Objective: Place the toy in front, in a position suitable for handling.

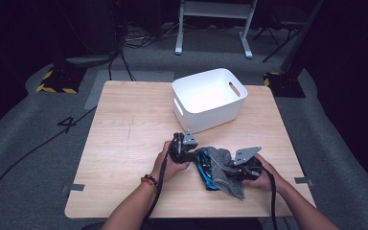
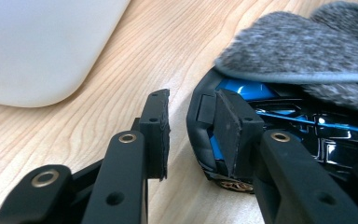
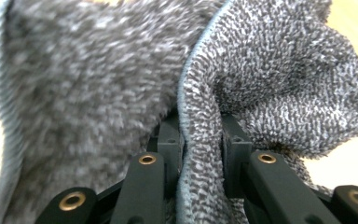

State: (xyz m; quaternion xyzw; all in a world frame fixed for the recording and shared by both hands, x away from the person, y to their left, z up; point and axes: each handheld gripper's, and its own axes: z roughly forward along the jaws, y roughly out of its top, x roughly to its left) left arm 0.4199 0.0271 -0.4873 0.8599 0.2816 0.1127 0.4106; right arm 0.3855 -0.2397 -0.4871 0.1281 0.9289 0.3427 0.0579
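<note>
A blue and black toy car [image 1: 205, 168] lies on the wooden table [image 1: 124, 143], partly under a grey terry cloth [image 1: 233, 186]. My right gripper [image 1: 229, 167] is shut on a fold of that cloth [image 3: 284, 70]; in the right gripper view the fold is pinched between its pads [image 3: 200, 140]. My left gripper [image 1: 184, 149] sits at the car's left end. In the left gripper view its jaws [image 2: 193, 126] stand apart around the car's black end [image 2: 307, 130]: one pad lies against the car, the other stands off with wood showing. The cloth [image 2: 298, 42] drapes over the car's top.
A white plastic bin [image 1: 206, 103] with handle slots stands on the table just beyond the car; its rounded corner [image 2: 37, 46] is close to my left gripper. Bare wood stretches to the left. The table's front edge lies just below both hands.
</note>
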